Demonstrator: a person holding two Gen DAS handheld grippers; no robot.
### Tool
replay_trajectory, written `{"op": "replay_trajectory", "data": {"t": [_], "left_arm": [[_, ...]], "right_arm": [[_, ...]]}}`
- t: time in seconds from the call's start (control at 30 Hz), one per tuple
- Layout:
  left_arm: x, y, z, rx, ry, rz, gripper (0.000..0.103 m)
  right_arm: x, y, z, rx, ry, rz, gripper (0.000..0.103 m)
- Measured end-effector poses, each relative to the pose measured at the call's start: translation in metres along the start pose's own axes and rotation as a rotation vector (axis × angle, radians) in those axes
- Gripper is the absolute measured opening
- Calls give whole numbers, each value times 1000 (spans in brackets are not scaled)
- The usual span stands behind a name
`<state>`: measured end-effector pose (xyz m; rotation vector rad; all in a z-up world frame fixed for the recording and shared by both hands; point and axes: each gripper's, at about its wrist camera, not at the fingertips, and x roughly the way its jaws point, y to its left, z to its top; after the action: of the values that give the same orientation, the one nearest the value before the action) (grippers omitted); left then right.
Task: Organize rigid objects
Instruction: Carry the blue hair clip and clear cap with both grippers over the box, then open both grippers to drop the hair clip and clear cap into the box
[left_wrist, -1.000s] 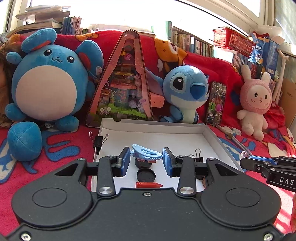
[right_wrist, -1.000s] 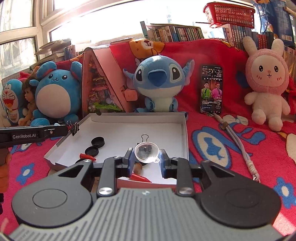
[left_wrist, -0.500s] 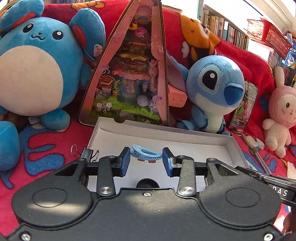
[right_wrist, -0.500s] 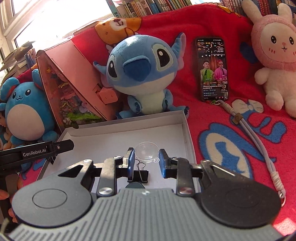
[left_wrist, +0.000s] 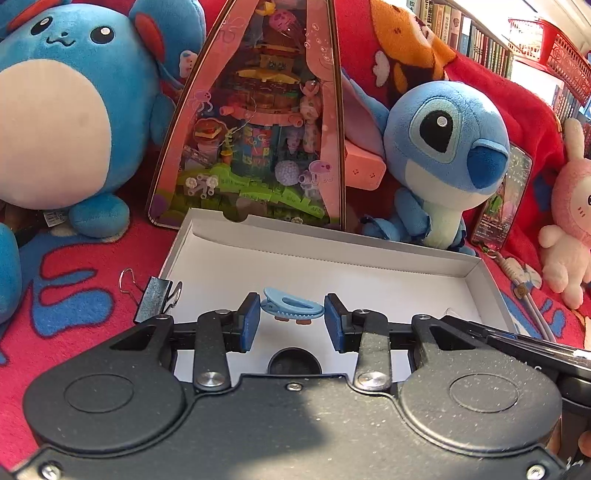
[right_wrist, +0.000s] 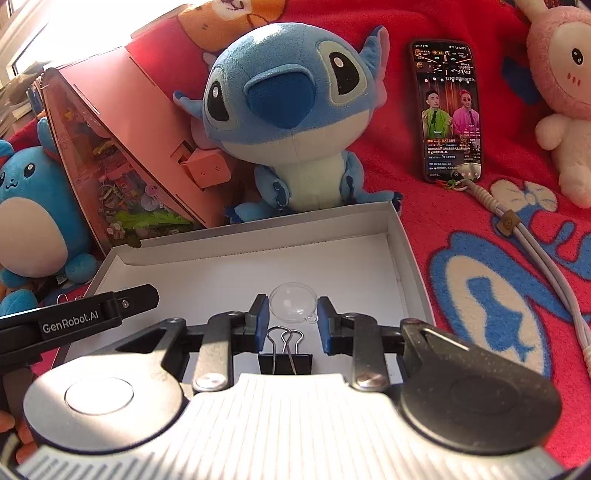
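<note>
Both grippers have come forward and lower over the white box (left_wrist: 476, 273) since a second ago, so the plush toys loom larger and the red crayon seen earlier in the box has dropped out of sight under the gripper bodies. One blue hair clip (left_wrist: 291, 307) is pinched between the blue pads of the left gripper (left_wrist: 292, 320), held above the box floor near the box's middle. One clear round dome (right_wrist: 293, 303) with a small loop is clamped the same way in the right gripper (right_wrist: 290, 320), over the floor toward the box's 3 o'clock wall. One black round cap (left_wrist: 294, 362) lies on the floor at 6 o'clock from the clip, half hidden by the gripper body. Two black binder clips show: one (right_wrist: 285, 356) on the floor just under the right gripper, at 6 o'clock from the dome, and one (left_wrist: 153, 300) on the box's rim at 9 o'clock in the left wrist view. Around the box, on a red blanket (right_wrist: 461, 229), sit three plush toys in the left wrist view: a round blue one (left_wrist: 62, 122) at 10 o'clock, a blue big-eyed one (left_wrist: 439, 147) at 1 o'clock, and a pink bunny (left_wrist: 569, 218) at 3 o'clock. One pink triangular toy case (left_wrist: 258, 129) stands at 12 o'clock. One lit phone (right_wrist: 448, 110) leans against the blanket at 1 o'clock in the right wrist view, a cord (right_wrist: 532, 243) trailing from it.
</note>
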<state>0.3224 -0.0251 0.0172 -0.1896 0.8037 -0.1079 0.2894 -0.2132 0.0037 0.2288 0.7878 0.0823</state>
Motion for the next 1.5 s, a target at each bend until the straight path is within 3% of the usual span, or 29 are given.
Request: {"op": "replay_trajectory", "data": {"t": [0.43, 1.2, 1.4, 1.5], "left_arm": [[10, -2, -9, 13, 29, -7, 36], [9, -3, -12, 40, 7, 4, 37], [5, 0, -13, 15, 0, -5, 43], [0, 1, -13, 19, -4, -12, 48]], "right_arm": [[14, 4, -1, -28, 41, -17, 33], [18, 6, -1, -33, 47, -10, 33], [17, 4, -1, -21, 44, 2, 37], [14, 1, -2, 1, 38, 12, 47]]}}
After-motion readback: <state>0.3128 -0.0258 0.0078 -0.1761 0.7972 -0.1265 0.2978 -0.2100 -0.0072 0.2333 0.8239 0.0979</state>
